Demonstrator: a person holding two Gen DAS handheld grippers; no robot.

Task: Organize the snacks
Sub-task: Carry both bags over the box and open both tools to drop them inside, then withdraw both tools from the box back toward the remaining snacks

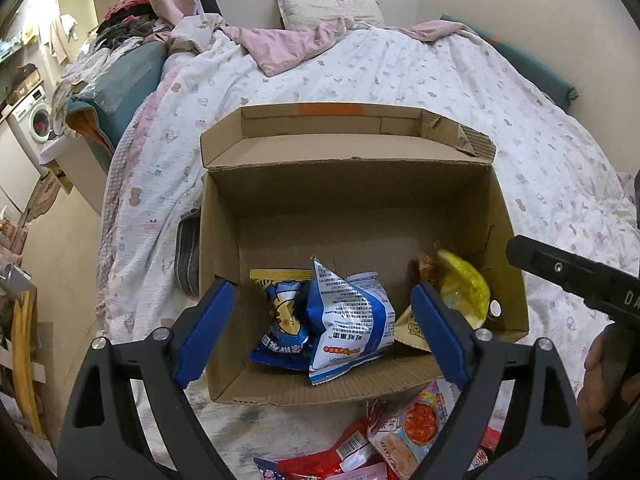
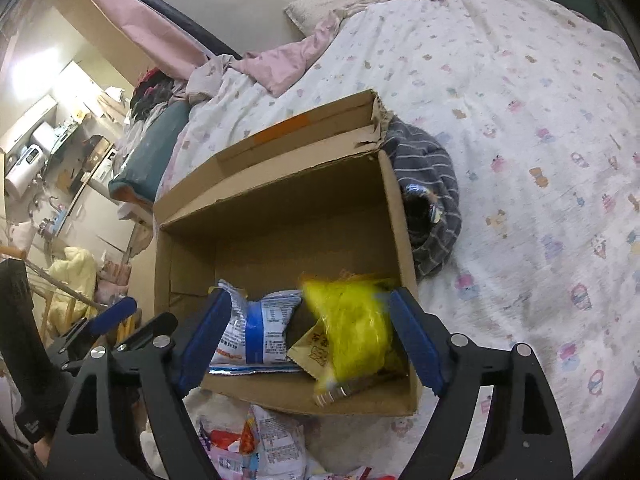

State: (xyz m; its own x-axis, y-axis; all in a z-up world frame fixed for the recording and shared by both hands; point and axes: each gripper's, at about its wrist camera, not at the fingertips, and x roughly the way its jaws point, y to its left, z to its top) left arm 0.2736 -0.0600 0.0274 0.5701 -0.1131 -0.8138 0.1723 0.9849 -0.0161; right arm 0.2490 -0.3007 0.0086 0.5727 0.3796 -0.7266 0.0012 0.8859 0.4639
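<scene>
Over the open cardboard box [image 1: 224, 240] at centre frame, hovering side by side, both tools angled down into it

Left gripper [image 1: 322, 332]: blue pads spread wide, nothing pinched, blue-and-white snack bag [image 1: 348, 320] lying loose on the box floor between and beyond them, leaning on a blue cartoon packet [image 1: 280, 320] at lower left of the box. Looks like a release over the near wall, so the bags land inside rather than on the bed

Right gripper [image 2: 310, 340]: jaws equally wide, gripping nothing. Yellow packet [image 2: 352, 328] smeared with motion blur in the gap between the pads, low right in the box, apparently dropping free; touching a pad or not, cannot tell. Same yellow packet sharp in the left view, tucked in the right-hand corner beside a tan pouch [image 1: 412, 328]

Box lid folded back toward the top of the frame, keeping the mouth clear for drops. Box resting on the patterned quilt [image 1: 440, 80], striped grey cloth [image 2: 432, 200] pressed against its right wall

Still to sort, judging by the bottom edge: heap of red and pink snack packets [image 1: 400, 440] just outside the near wall, close enough for quick pick-and-drop runs

Part-way through, by the look of it
</scene>
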